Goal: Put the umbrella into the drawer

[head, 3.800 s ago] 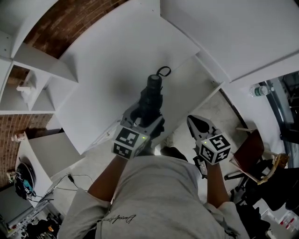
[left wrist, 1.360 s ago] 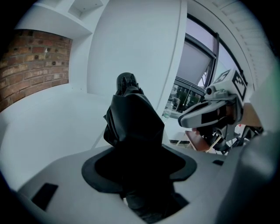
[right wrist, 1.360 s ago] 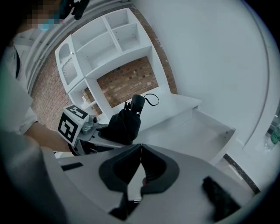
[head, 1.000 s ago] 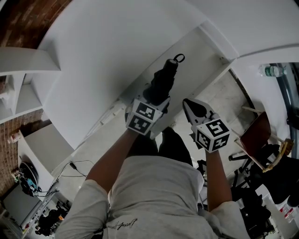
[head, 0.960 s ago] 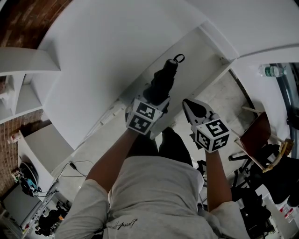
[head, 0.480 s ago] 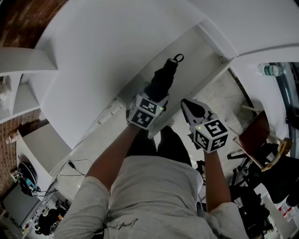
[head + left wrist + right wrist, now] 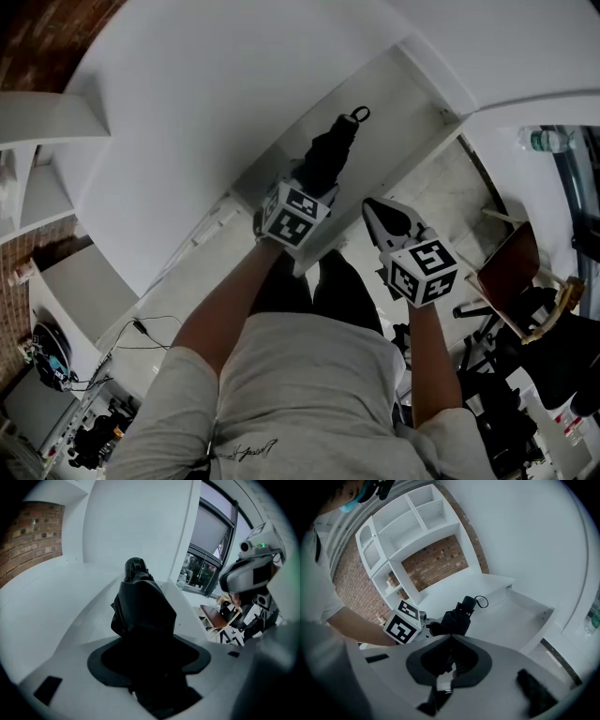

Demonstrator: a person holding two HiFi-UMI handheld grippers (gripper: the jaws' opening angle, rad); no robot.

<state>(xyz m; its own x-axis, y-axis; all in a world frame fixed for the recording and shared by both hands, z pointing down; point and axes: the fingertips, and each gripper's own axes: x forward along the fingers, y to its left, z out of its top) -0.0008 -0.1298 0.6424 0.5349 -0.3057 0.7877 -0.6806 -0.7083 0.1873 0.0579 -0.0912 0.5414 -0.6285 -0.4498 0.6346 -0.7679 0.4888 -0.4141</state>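
While over drawer [image 7: 405, 101], umbrella [image 7: 328, 157] (chair [image 7: 511, 278] nearby)

Wooden chair [image 7: 504, 281] at the right, standing on pale tiled floor [image 7: 450, 202]. Just beyond the chair, a clear bottle [image 7: 547, 141] sits on a white ledge. Below the chair, dark clutter [image 7: 553, 375], too jumbled to sort out. Well across from the chair, at the far left, white shelves [image 7: 42, 178] stand against a brick wall [image 7: 33, 42]. A black cable [image 7: 150, 328] trails over the floor, well left of the chair, near a heap of dark gear [image 7: 56, 375]. In the left gripper view, a window [image 7: 211, 531] rises behind the chair.
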